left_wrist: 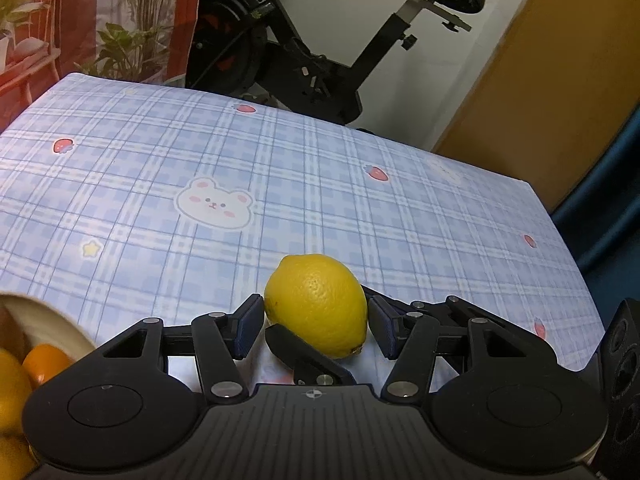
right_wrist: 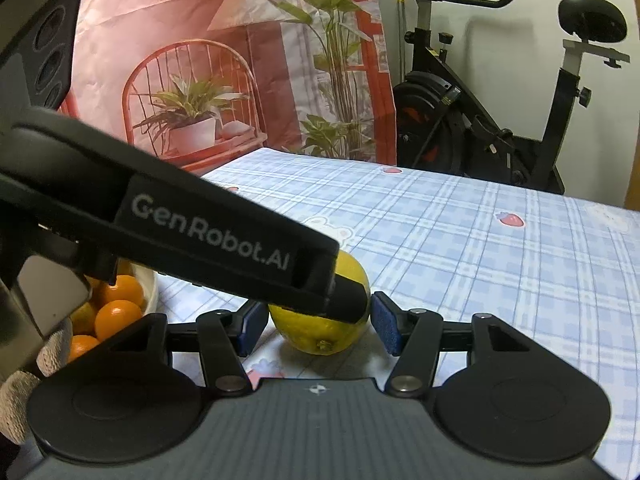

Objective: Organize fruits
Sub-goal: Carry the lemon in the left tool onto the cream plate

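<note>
Lemon [left_wrist: 320, 292] at the near edge of the tabletop [left_wrist: 360, 208], seen from both of your wrists.

**Surface and room.** A pale blue checked cloth printed with strawberries, a star and a bear's face covers the tabletop. From left to right behind it:
- a hanging backdrop [left_wrist: 120, 20] printed with potted plants and a red chair
- a black exercise bike [left_wrist: 320, 68] against a white wall
- an ochre panel [left_wrist: 540, 80]

At the left edge of the tabletop a cream bowl [left_wrist: 48, 316] holds oranges [left_wrist: 44, 360].

**Fruit and claws.** In the left wrist view the lemon sits between the blue pads of your left claw [left_wrist: 314, 304], with a pad against each flank, so this claw grips it. One black finger [left_wrist: 296, 354] of the other tool crosses under the fruit's near side.

In the right wrist view the lemon [right_wrist: 320, 336] is likewise bracketed by your right claw [right_wrist: 320, 304]. Each pad meets the peel, so this claw is also closed on the fruit, whose stem end faces the camera. Whether the lemon rests on the cloth or hangs just above it cannot be told. The bowl lies well to its left.

**Hand pose.** Your left tool [right_wrist: 200, 232], lettered "GenRobot.AI", reaches in from the left and slopes down to the right. Its fingertip lies over the lemon's upper face. Your gloved hand [right_wrist: 40, 360] shows at the lower left, beside the bowl. The two tools meet the fruit at crossing angles, both tipped downward.
</note>
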`<action>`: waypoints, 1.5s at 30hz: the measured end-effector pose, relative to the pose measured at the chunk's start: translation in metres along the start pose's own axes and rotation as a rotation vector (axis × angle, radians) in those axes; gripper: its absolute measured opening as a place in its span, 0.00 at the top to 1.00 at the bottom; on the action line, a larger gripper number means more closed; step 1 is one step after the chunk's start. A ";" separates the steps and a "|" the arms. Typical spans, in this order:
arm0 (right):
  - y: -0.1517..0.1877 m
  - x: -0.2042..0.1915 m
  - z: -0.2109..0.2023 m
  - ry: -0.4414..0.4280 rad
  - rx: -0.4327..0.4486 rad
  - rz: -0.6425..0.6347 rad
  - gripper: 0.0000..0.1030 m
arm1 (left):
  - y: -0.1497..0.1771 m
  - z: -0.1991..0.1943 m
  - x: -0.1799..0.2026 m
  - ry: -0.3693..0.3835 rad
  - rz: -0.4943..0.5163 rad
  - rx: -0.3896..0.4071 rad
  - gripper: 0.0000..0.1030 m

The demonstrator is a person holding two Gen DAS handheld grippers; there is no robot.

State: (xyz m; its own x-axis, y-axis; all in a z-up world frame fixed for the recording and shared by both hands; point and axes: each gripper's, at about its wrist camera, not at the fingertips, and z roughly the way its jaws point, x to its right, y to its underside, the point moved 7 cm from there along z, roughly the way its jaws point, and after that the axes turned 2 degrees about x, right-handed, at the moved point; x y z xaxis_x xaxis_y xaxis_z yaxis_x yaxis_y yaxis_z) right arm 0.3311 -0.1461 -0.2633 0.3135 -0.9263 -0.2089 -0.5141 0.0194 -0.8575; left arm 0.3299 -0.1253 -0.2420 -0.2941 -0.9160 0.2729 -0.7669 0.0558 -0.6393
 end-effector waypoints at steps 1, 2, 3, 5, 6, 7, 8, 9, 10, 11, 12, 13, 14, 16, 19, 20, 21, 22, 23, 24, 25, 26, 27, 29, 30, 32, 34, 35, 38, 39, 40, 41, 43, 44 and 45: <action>0.001 -0.001 -0.003 0.001 0.002 0.002 0.43 | 0.001 -0.003 0.001 0.002 0.002 0.002 0.42; 0.001 -0.004 -0.007 0.005 0.005 -0.007 0.43 | 0.003 -0.006 0.002 0.003 0.004 0.005 0.42; 0.002 -0.006 -0.011 0.007 0.007 -0.014 0.43 | 0.005 -0.010 0.004 0.004 0.006 0.006 0.42; 0.004 -0.009 -0.019 0.000 0.011 0.002 0.43 | 0.009 -0.016 0.005 0.010 0.006 0.004 0.42; 0.005 -0.010 -0.022 -0.003 0.013 0.007 0.43 | 0.011 -0.019 0.006 0.012 0.004 0.003 0.42; 0.006 -0.012 -0.026 -0.005 0.013 0.005 0.43 | 0.013 -0.022 0.006 0.013 0.003 0.002 0.42; 0.007 -0.015 -0.030 -0.006 0.013 0.002 0.43 | 0.015 -0.025 0.007 0.014 0.003 0.001 0.42; 0.008 -0.017 -0.033 -0.007 0.012 -0.002 0.43 | 0.017 -0.029 0.007 0.015 0.004 0.003 0.42; 0.009 -0.019 -0.036 -0.008 0.011 -0.003 0.43 | 0.018 -0.031 0.007 0.016 0.004 0.005 0.42; 0.008 -0.021 -0.038 -0.009 0.012 -0.002 0.43 | 0.020 -0.034 0.008 0.018 0.004 0.008 0.43; 0.009 -0.023 -0.042 -0.009 0.013 -0.001 0.43 | 0.022 -0.038 0.008 0.019 0.004 0.012 0.43; 0.009 -0.024 -0.045 -0.010 0.015 0.000 0.43 | 0.023 -0.043 0.009 0.019 0.002 0.017 0.43; 0.009 -0.027 -0.048 -0.011 0.017 0.001 0.43 | 0.025 -0.047 0.009 0.018 0.001 0.022 0.43; 0.010 -0.033 -0.056 -0.015 0.021 0.001 0.43 | 0.030 -0.056 0.009 0.017 0.001 0.033 0.43; 0.012 -0.042 -0.066 -0.022 0.019 -0.006 0.43 | 0.038 -0.068 0.008 0.018 -0.013 0.044 0.43; 0.012 -0.045 -0.069 -0.023 0.018 -0.007 0.43 | 0.041 -0.070 0.008 0.020 -0.017 0.044 0.43; 0.014 -0.048 -0.072 -0.024 0.016 -0.009 0.43 | 0.043 -0.073 0.008 0.021 -0.023 0.044 0.43; 0.015 -0.050 -0.075 -0.026 0.015 -0.008 0.43 | 0.044 -0.075 0.008 0.021 -0.027 0.045 0.43; 0.017 -0.053 -0.078 -0.027 0.014 -0.005 0.43 | 0.045 -0.077 0.008 0.020 -0.031 0.048 0.43; 0.017 -0.054 -0.079 -0.028 0.013 -0.002 0.43 | 0.046 -0.080 0.009 0.018 -0.032 0.054 0.43; 0.017 -0.056 -0.082 -0.029 0.014 0.000 0.43 | 0.047 -0.082 0.009 0.016 -0.030 0.061 0.43; 0.017 -0.057 -0.085 -0.030 0.016 0.001 0.43 | 0.049 -0.085 0.010 0.017 -0.028 0.069 0.43; 0.017 -0.058 -0.088 -0.029 0.017 0.002 0.43 | 0.050 -0.087 0.011 0.019 -0.030 0.077 0.43; 0.018 -0.060 -0.091 -0.027 0.015 0.000 0.43 | 0.053 -0.090 0.011 0.021 -0.036 0.086 0.43; 0.018 -0.062 -0.093 -0.026 0.011 -0.004 0.43 | 0.055 -0.090 0.010 0.023 -0.041 0.089 0.43; 0.019 -0.066 -0.095 -0.023 0.002 -0.016 0.43 | 0.057 -0.091 0.007 0.027 -0.056 0.092 0.43; 0.020 -0.070 -0.094 -0.022 -0.006 -0.023 0.43 | 0.056 -0.093 0.003 0.030 -0.067 0.094 0.43; 0.019 -0.072 -0.093 -0.022 -0.007 -0.026 0.43 | 0.055 -0.095 0.001 0.033 -0.071 0.097 0.43; 0.015 -0.081 -0.091 -0.023 -0.005 -0.042 0.43 | 0.053 -0.103 -0.009 0.043 -0.093 0.112 0.43; 0.014 -0.085 -0.091 -0.026 -0.003 -0.049 0.43 | 0.052 -0.107 -0.013 0.046 -0.103 0.118 0.43; 0.012 -0.089 -0.090 -0.031 -0.001 -0.056 0.43 | 0.052 -0.111 -0.018 0.048 -0.113 0.126 0.43; 0.009 -0.095 -0.089 -0.040 0.003 -0.067 0.43 | 0.051 -0.115 -0.022 0.049 -0.122 0.134 0.43; 0.003 -0.106 -0.087 -0.056 0.010 -0.090 0.43 | 0.047 -0.124 -0.033 0.043 -0.139 0.156 0.43; -0.001 -0.113 -0.085 -0.069 0.016 -0.107 0.43 | 0.045 -0.130 -0.038 0.037 -0.145 0.169 0.43; -0.004 -0.120 -0.084 -0.080 0.023 -0.121 0.43 | 0.043 -0.135 -0.044 0.032 -0.152 0.181 0.43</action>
State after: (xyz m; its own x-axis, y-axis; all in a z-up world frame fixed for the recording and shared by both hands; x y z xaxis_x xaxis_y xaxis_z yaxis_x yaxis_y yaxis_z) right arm 0.2290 -0.0667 -0.1952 0.4356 -0.8893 -0.1394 -0.4508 -0.0814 -0.8889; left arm 0.2325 -0.0290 -0.1843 -0.2032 -0.8954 0.3961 -0.6896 -0.1563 -0.7071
